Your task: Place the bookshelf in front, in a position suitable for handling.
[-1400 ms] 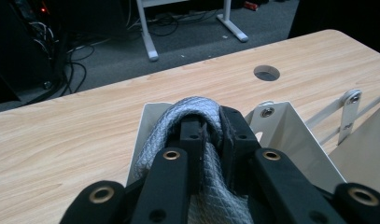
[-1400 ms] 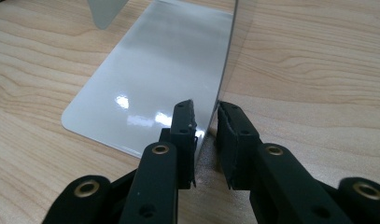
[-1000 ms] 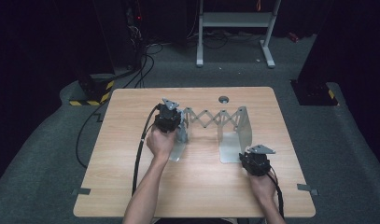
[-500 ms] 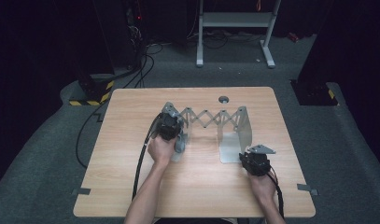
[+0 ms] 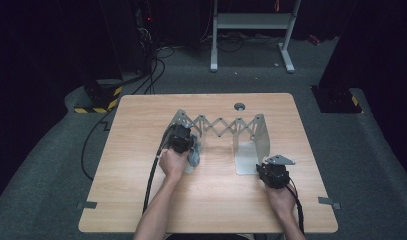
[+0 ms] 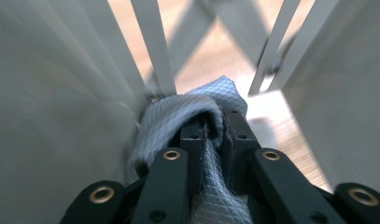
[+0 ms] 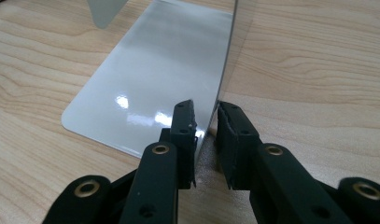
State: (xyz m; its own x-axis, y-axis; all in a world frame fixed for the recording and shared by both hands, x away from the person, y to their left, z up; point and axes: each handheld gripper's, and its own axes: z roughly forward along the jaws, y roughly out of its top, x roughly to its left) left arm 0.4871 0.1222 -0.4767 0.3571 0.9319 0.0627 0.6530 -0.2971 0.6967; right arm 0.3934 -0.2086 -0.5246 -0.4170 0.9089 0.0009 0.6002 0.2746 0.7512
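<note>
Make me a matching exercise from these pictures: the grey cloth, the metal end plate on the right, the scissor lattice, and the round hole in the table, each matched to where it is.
Things:
1. grey cloth
2. right end plate
3. scissor lattice
4. round hole

Places:
A. spanning between the two end plates
B. in the tabletop, beyond the rack
C. clamped in the left gripper
D. edge-on between the jaws of the right gripper

Pairs: 1-C, 2-D, 3-A, 4-B

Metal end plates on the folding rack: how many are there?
2. The left end plate stands by the left gripper holding the grey cloth; the right end plate is clamped by the right gripper.
</note>
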